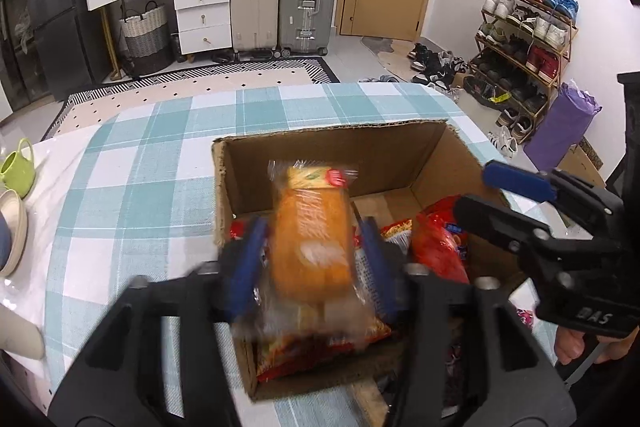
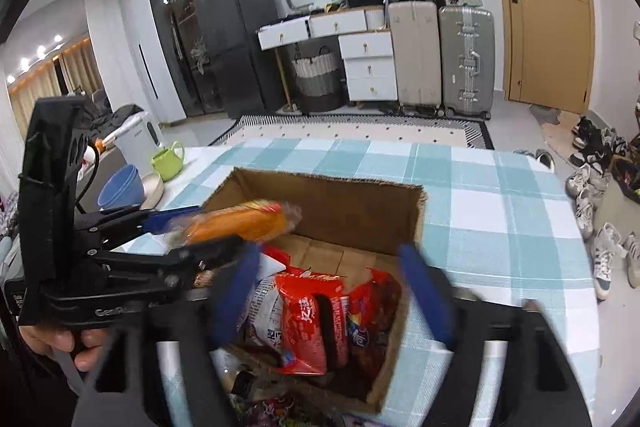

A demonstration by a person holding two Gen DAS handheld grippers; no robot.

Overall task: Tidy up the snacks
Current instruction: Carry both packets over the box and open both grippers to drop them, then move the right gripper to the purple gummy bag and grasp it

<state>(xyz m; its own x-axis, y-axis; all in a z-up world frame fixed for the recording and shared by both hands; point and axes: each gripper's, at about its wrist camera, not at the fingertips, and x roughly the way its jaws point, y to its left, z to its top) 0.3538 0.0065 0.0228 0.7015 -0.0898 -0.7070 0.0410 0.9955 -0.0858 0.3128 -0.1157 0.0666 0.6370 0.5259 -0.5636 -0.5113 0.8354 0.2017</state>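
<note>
- Cardboard box (image 1: 332,151) sits open-topped on the checked tablecloth (image 1: 140,187), collecting snacks; red packets (image 2: 310,323) already lie inside.
- Left gripper (image 1: 312,263) clamps an orange snack packet (image 1: 310,239) above the box, apparently for dropping in.
- Right gripper (image 2: 328,291) hangs empty, fingers apart, over the box.

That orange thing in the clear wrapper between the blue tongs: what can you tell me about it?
The orange snack in a clear plastic wrapper looks like a long bread or cake bar with a yellow-and-red label at its far end. The left gripper clamps its sides between blue fingers, holding it above the open brown cardboard box, over red snack packets. Motion blur hides its print.
</note>
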